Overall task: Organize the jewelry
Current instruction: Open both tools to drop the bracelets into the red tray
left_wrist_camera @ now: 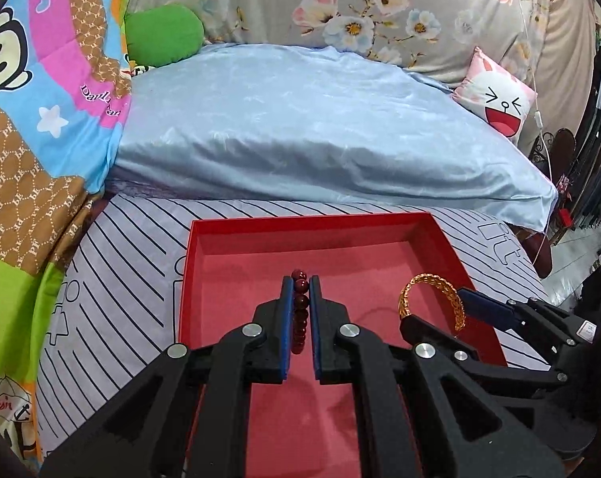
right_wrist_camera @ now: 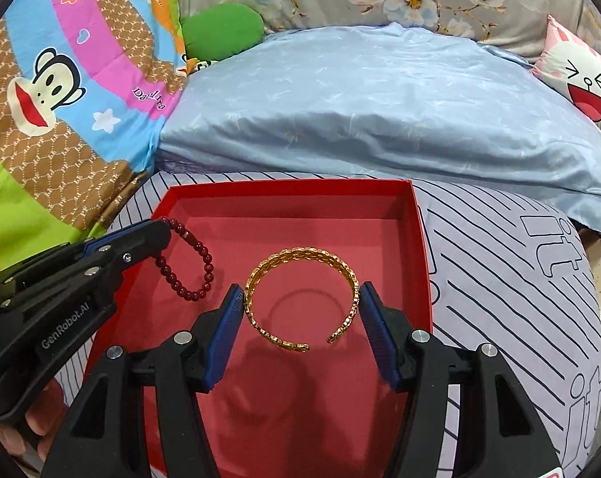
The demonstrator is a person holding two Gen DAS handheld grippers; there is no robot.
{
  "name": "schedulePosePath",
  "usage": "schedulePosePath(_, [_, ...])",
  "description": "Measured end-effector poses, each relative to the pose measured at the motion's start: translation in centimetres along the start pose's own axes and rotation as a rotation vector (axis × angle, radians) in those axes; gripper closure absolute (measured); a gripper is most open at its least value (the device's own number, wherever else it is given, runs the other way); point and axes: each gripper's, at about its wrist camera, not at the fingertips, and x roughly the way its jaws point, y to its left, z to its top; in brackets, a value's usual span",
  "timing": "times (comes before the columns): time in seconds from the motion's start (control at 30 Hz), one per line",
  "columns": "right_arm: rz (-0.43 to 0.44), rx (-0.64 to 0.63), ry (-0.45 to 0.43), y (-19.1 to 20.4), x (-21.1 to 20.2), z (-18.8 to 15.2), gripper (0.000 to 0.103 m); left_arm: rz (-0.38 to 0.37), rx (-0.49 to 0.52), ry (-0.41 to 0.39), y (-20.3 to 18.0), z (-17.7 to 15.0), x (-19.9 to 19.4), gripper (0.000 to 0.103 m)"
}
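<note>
Two hand-held black grippers with blue pads hover over an open red box point(right_wrist_camera: 417, 247) set on a striped grey bedsheet point(right_wrist_camera: 511, 290). The left gripper point(left_wrist_camera: 300, 283) is clamped nearly shut on a bracelet of dark red beads point(left_wrist_camera: 300, 302), the strand pinched edge-on between its pads; in the right wrist view the beaded loop point(right_wrist_camera: 196, 263) hangs from that gripper's tip point(right_wrist_camera: 157, 231) over the left part of the box floor, and whether its lowest beads touch the floor cannot be told. A little of the person's hand point(right_wrist_camera: 37, 430) shows under the left gripper's body, which bears the lettering "GenRobot.AI".

The right gripper point(right_wrist_camera: 300, 294) stands about half open and grips a gold open cuff bangle point(right_wrist_camera: 300, 298) across its width, one pad pressed against each outer side, the gap in the cuff turned toward the camera. The bangle casts a ring-shaped shadow on the pink lining below it. In the left wrist view the same bangle point(left_wrist_camera: 431, 298) sits upright between the right gripper's fingers point(left_wrist_camera: 483, 306), just right of the beads.

Behind the box lies a pale blue satin pillow point(left_wrist_camera: 320, 127). To its left spreads a colourful cartoon-monkey quilt point(left_wrist_camera: 33, 91) with a green cushion point(left_wrist_camera: 163, 34) above; a floral grey cover point(left_wrist_camera: 340, 0) fills the back, and a small pink laughing-face cushion point(left_wrist_camera: 495, 95) sits at the right.
</note>
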Motion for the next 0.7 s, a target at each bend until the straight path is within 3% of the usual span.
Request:
schedulePosePath(0.13, [-0.004, 0.000, 0.001, -0.1, 0.3, -0.1, 0.042, 0.025, -0.007, 0.004, 0.1, -0.3, 0.6, 0.093])
schedulePosePath(0.23, [-0.018, 0.000, -0.013, -0.2, 0.0, -0.2, 0.035, 0.044, -0.022, 0.002, 0.4, -0.3, 0.7, 0.070])
schedulePosePath(0.27, [-0.020, -0.004, -0.018, -0.2, -0.2, -0.2, 0.035, 0.054, -0.026, -0.008, 0.5, -0.4, 0.5, 0.067])
schedulePosePath(0.53, [-0.028, -0.023, -0.054, -0.5, -2.7, -0.6, 0.033, 0.052, -0.033, -0.023, 0.6, -0.5, -1.1, 0.066])
schedulePosePath(0.7, [-0.038, -0.010, -0.076, -1.1, -5.2, -1.6, 0.033, 0.051, -0.022, -0.053, -0.1, -1.0, -3.5, 0.060])
